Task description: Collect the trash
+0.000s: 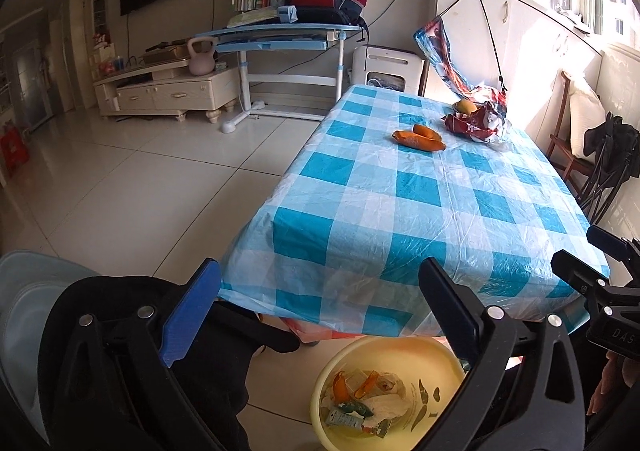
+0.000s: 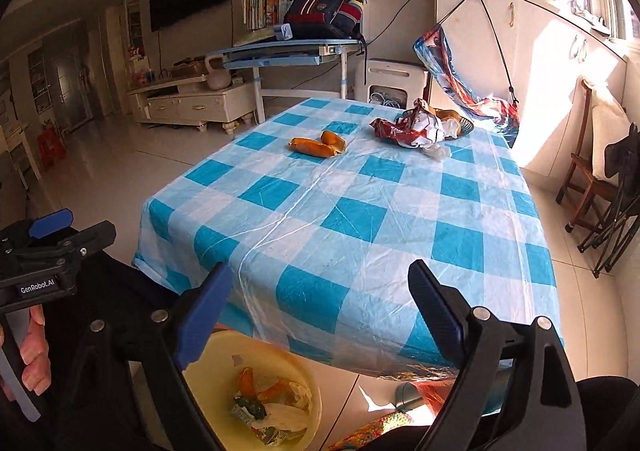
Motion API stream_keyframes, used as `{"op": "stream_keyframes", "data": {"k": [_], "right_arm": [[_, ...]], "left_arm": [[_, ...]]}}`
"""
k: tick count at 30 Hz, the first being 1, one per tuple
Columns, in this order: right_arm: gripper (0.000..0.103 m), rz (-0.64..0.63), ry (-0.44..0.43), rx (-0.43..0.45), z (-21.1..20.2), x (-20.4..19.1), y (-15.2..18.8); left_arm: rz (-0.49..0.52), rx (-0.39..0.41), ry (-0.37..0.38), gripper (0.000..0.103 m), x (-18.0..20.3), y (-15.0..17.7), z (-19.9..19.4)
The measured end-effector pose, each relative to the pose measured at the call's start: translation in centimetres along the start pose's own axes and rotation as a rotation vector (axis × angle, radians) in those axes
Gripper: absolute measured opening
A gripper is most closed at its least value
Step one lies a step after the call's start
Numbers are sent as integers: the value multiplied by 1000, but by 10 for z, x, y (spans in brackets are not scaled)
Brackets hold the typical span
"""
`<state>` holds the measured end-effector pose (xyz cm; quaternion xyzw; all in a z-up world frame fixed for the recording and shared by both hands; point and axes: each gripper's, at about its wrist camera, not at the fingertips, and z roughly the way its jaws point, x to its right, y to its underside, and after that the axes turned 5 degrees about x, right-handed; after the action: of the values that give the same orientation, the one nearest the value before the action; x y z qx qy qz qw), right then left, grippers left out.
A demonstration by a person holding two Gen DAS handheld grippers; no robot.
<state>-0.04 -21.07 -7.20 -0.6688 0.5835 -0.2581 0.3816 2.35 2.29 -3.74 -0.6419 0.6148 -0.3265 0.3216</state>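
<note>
Left wrist view: the table (image 1: 400, 211), under a blue-and-white checked cloth, runs far and right, its near edge just beyond the left gripper (image 1: 320, 307), with open tiled floor (image 1: 140, 179) to the left. The jaws stand wide apart with nothing between them. Below them sits a yellow basin (image 1: 404, 355) on the floor, holding orange peel and wrappers. More orange peels (image 1: 418, 139) and a crumpled red wrapper (image 1: 474, 125) lie far across the table.

Right wrist view: the right gripper (image 2: 320, 307) hangs spread and empty over the table's near edge, the basin (image 2: 280, 363) below left. The peels (image 2: 318, 146) and wrapper (image 2: 412, 129) lie at the far end, well apart from the jaws.
</note>
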Motion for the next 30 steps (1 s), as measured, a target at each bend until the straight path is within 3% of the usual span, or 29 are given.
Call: {"op": "stream_keyframes", "data": {"k": [30], "right_arm": [[89, -18, 7, -1, -1, 0, 2]], "left_arm": [[22, -14, -16, 96, 5, 3, 8]]}}
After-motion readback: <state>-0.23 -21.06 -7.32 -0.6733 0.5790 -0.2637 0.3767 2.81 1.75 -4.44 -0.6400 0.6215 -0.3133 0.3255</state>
